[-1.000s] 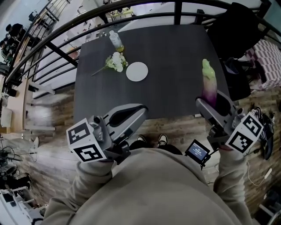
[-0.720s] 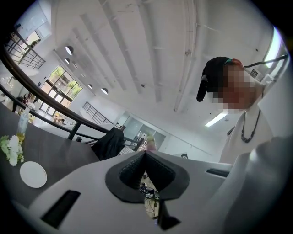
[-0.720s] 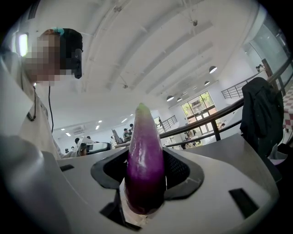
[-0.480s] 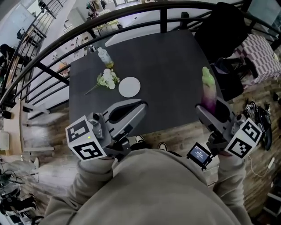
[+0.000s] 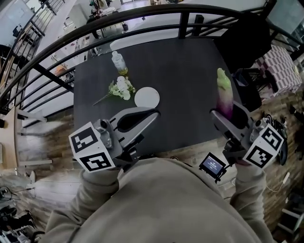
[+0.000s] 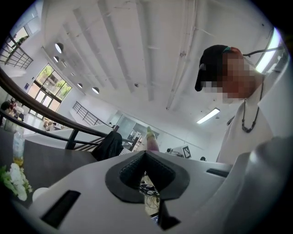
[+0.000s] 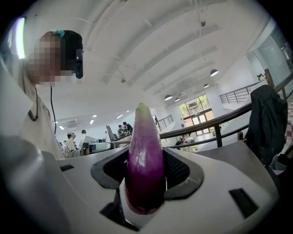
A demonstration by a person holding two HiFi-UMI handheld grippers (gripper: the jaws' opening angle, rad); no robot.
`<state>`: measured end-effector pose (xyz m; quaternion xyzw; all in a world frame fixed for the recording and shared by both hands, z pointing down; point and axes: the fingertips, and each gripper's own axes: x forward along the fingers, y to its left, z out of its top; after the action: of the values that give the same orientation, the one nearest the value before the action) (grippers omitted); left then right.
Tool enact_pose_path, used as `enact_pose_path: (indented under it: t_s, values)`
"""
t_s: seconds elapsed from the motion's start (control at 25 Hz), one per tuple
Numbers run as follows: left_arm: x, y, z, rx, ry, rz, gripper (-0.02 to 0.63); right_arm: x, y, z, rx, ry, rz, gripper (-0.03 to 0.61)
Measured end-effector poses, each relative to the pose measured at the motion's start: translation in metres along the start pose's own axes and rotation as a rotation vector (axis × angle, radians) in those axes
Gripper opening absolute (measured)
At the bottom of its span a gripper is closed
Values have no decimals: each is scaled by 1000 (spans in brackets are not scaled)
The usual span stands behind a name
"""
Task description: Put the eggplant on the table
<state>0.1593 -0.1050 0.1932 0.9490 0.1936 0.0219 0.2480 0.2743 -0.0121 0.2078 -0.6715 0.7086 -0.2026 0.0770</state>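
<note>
the eggplant (image 5: 224,92) stands nearly upright. its long axis runs up and down, the pale green tip on top and the rounded purple end at the bottom. the right gripper (image 5: 229,113) holds it there. in the right gripper view the two fingers (image 7: 181,171) press on the purple lower half (image 7: 145,160) from either side, and the green tip rises well above them. in the head view it is carried over the near right part of the dark worktop (image 5: 185,71) and is not lying on it.

the left gripper (image 5: 154,114) reaches over the near left part of the worktop. its fingers (image 6: 162,171) are closed together with nothing between them.

counted, there is one eggplant and there are two grippers. the far left part of the worktop carries one white plate (image 5: 147,97), one bunch of white flowers (image 5: 121,88) just left of the plate, and one clear bottle (image 5: 119,63) beyond the flowers. a dark railing (image 5: 142,12) curves round the far side.

compared with a second ago, more of the worktop now lies under both grippers, and its near edge sits closer to the person. the eggplant is gripped the same way, at the same tilt. the plate, flowers and bottle keep the same arrangement.
</note>
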Motion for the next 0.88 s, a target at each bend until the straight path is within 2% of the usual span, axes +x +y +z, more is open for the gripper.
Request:
enact_pose_path:
  t_s: [0.16, 0.28, 0.56, 0.72, 0.88]
  values:
    - [-23, 19, -5, 46, 42, 22, 5, 40, 14, -1, -11, 33, 21, 225]
    - [-38, 33, -8, 48, 53, 37, 5, 64, 23, -6, -9, 48, 35, 225]
    - [-60, 58, 2, 20, 14, 109, 5, 110, 30, -5, -5, 94, 106, 225]
    - [-57, 67, 19, 38, -39, 142, 5, 130, 25, 7, -10, 98, 142, 225]
    - [-49, 76, 35, 37, -50, 168, 5, 145, 17, 25, -17, 108, 180, 225]
